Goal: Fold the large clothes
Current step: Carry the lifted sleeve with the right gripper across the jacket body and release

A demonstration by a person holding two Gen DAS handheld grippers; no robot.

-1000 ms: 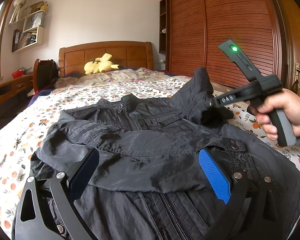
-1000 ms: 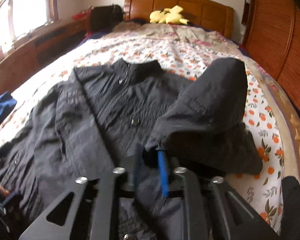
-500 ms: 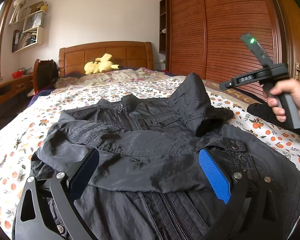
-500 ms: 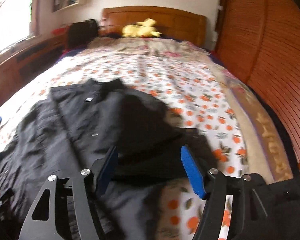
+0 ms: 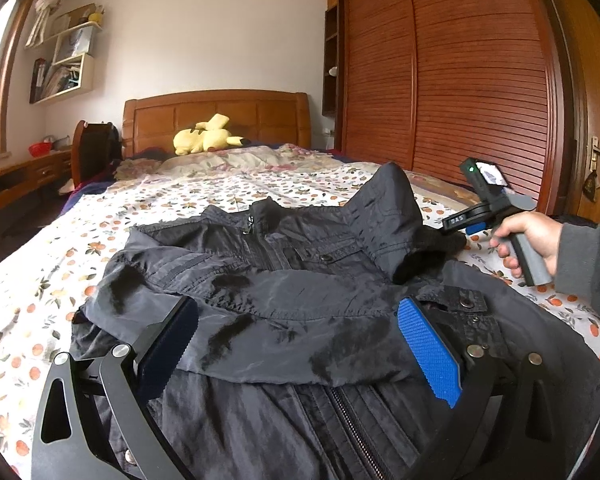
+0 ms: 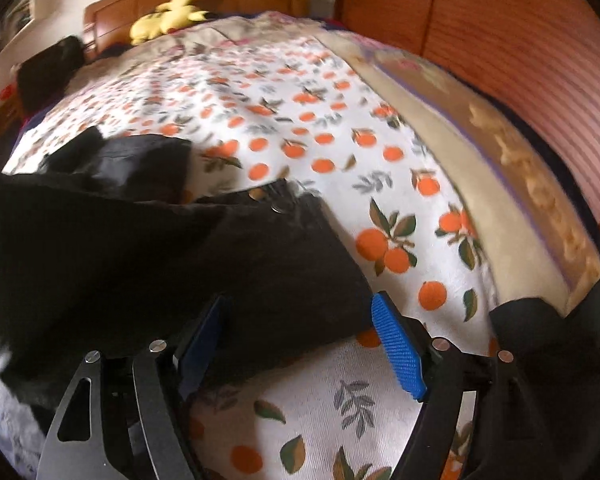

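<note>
A black zip jacket (image 5: pixel 300 280) lies face up on the bed, one sleeve (image 5: pixel 260 300) folded across its chest. My left gripper (image 5: pixel 300 344) hovers open low over that sleeve, blue pads wide apart and pressing on nothing. The other sleeve (image 5: pixel 388 208) is bent up and over the shoulder, its dark cuff (image 5: pixel 432 248) resting on the jacket. A person's hand (image 5: pixel 528 236) holds my right gripper (image 6: pixel 300 336) just right of the cuff, tilted down. Its jaws are opening, and the jacket's edge (image 6: pixel 260 264) lies loosely between the pads (image 6: pixel 396 348), untouched.
The orange-print bedsheet (image 6: pixel 340 140) spreads to the right and far side of the jacket. A yellow plush toy (image 5: pixel 206 140) sits by the wooden headboard (image 5: pixel 220 108). A slatted wardrobe (image 5: pixel 460 80) runs along the right, a desk (image 5: pixel 20 172) along the left. Dark cloth (image 6: pixel 560 340) lies at the bed's right edge.
My right gripper let go of the raised sleeve cuff, opened, then swung right and down toward the bed's edge. The sleeve sagged onto the jacket. My left gripper stayed put.
</note>
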